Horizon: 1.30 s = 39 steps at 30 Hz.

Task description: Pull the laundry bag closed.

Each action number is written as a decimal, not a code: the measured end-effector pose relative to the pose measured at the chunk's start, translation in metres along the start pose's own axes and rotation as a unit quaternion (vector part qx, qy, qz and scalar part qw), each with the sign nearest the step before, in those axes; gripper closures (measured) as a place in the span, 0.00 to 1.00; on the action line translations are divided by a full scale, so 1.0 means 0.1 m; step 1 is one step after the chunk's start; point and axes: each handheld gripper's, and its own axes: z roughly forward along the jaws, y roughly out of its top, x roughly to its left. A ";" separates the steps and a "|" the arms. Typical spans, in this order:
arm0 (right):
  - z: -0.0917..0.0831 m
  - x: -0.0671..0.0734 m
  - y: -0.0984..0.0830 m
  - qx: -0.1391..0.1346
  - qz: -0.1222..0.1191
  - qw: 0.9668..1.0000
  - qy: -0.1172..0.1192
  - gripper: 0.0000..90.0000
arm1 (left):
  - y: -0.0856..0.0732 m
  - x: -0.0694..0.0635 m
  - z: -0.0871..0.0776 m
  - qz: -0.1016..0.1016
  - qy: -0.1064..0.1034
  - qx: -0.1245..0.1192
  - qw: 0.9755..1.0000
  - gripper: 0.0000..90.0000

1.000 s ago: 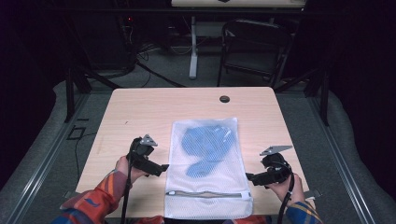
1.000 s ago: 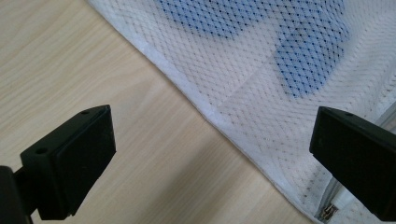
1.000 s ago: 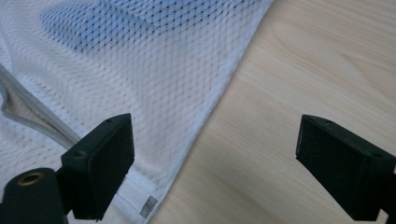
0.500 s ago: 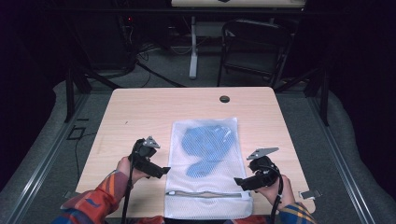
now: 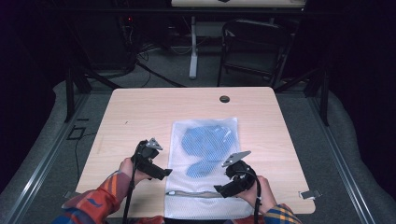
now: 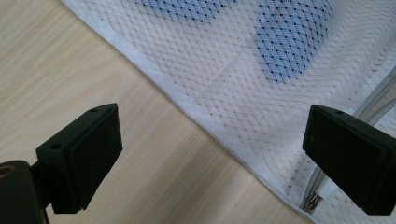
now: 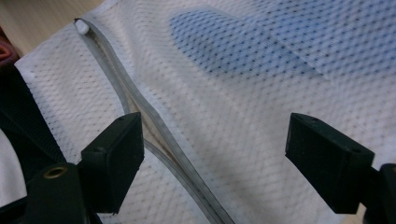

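Mesh bag: a white, rectangular mesh laundry bag (image 5: 205, 163) lies flat on the light wooden tabletop (image 5: 140, 116), its near end at the edge closest to the person.
Contents: a blue garment (image 5: 205, 144) shows through the mesh in the far half of the bag; it also appears in the left gripper view (image 6: 289, 51) and the right gripper view (image 7: 261, 42).
Zipper: a pale grey zipper (image 5: 196, 193) runs across the bag's near end; in the right gripper view (image 7: 154, 135) it curves between the jaws, its white end stop near the bag's corner.
Left tool: the left tool (image 5: 163, 174) rests just beside the bag's left edge, jaws spread wide; in the left gripper view (image 6: 210, 154) the bag's hem and a metal zipper pull (image 6: 312, 201) lie between the pads, untouched by them.
Right tool: the right tool (image 5: 222, 190) hangs over the bag's near end by the zipper; its jaws have just been closing a little, yet stand well apart and clamp nothing, with mesh and zipper below them (image 7: 215, 158).
Hole: a small dark round grommet (image 5: 224, 99) sits near the tabletop's far edge.
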 end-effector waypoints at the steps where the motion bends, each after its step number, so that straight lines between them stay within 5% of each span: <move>1: 0.02 0.02 0.01 0.000 -0.003 1.000 -0.001 0.22 | 0.00 0.00 0.00 0.000 -0.002 0.001 1.000 0.06; 17: 0.34 0.32 0.24 0.015 -0.053 0.998 0.033 0.48 | -0.02 -0.03 0.08 0.013 -0.040 0.032 0.999 0.31; 23: 0.48 0.44 0.33 0.023 -0.075 0.996 0.049 0.59 | -0.05 -0.07 0.15 0.028 -0.075 0.054 0.995 0.48; 28: 0.63 0.58 0.41 0.022 -0.086 0.994 0.065 0.68 | -0.07 -0.15 0.27 0.045 -0.102 0.084 0.990 0.66; 39: 0.88 0.75 0.52 0.032 -0.103 0.991 0.082 0.74 | -0.09 -0.13 0.36 0.044 -0.118 0.101 0.987 0.86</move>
